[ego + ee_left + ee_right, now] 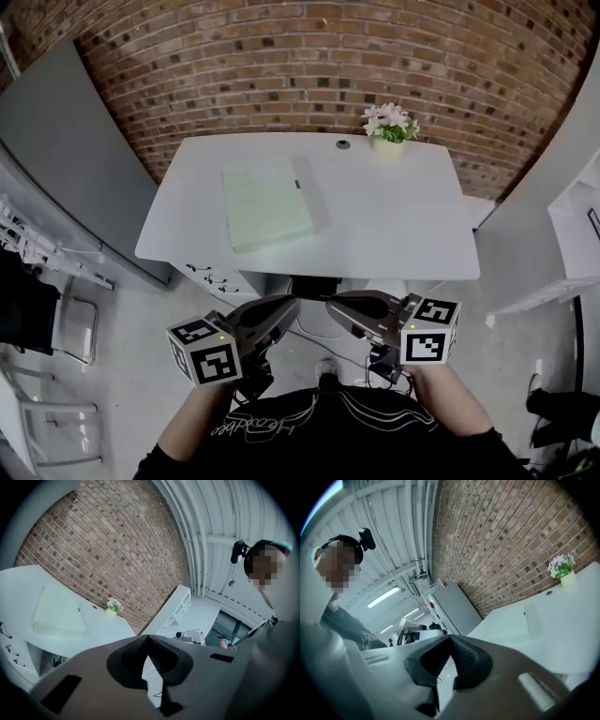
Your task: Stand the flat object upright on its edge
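At the bottom centre of the head view, the left tool (286, 302) and the right tool (334, 306) are held close to the person's body. They are near each other, over the floor, and short of the near edge of the white worktop (403, 234). Each tool has its jaws fully together, and nothing is between them.

In my judgement, three things could go wrong from here. The jaws must first open, because closed tips would only push the flat object (269, 202) across the smooth surface. The object also lies low against the worktop, so a pad may slide over its edge and not get under it. Once it is raised, its narrow edge gives a poor base, and it may fall back if it is let go before it balances.

The flat object rests on the left half of the worktop, above the centre of the frame and well apart from both tools. It is a pale green rectangle, slightly rotated, with a lighter strip along its right side. I cannot tell whether it is a book or a board.

Further back, at the upper right of the worktop, stands a flower pot (388, 131), and behind it is a brick wall (309, 66).
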A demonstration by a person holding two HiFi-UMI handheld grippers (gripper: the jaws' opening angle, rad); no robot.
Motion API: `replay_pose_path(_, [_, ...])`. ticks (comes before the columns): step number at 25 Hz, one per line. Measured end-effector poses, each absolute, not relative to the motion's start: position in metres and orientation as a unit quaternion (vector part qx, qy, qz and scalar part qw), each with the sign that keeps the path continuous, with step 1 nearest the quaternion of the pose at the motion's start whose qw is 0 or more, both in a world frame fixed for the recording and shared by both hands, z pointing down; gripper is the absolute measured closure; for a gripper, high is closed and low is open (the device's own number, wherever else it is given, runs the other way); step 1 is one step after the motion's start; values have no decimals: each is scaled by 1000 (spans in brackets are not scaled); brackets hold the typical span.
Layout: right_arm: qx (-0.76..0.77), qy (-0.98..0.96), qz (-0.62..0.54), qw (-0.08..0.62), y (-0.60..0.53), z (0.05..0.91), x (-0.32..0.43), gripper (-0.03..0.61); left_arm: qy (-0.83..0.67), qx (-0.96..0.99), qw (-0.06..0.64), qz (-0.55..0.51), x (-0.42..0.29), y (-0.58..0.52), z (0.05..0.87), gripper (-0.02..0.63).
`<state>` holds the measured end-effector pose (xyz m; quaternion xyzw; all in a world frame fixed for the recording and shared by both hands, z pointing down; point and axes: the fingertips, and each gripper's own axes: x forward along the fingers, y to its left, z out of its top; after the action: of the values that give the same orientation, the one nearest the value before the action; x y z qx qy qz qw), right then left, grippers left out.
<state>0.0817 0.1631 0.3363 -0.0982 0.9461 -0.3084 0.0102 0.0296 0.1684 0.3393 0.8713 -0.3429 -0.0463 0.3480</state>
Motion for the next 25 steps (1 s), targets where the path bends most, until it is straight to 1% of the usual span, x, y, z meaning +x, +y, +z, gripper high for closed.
replay_pose_path(7, [-71,957,-282,4,115,328,97,574,-368,867,331,-56,42,120,328,612])
replay_pose_path(11, [-70,954,-290,15,99,326,99,574,-378,864,327,-62,39,111,325,612])
replay_pose_path(15, [-73,954,-291,-4,90,338,97,572,-390,855,334,-67,33,102,331,612])
replay_pose_path(25, [-96,945,-311,-19,44,363,87,572,-393,842,361,-74,8,55,352,612])
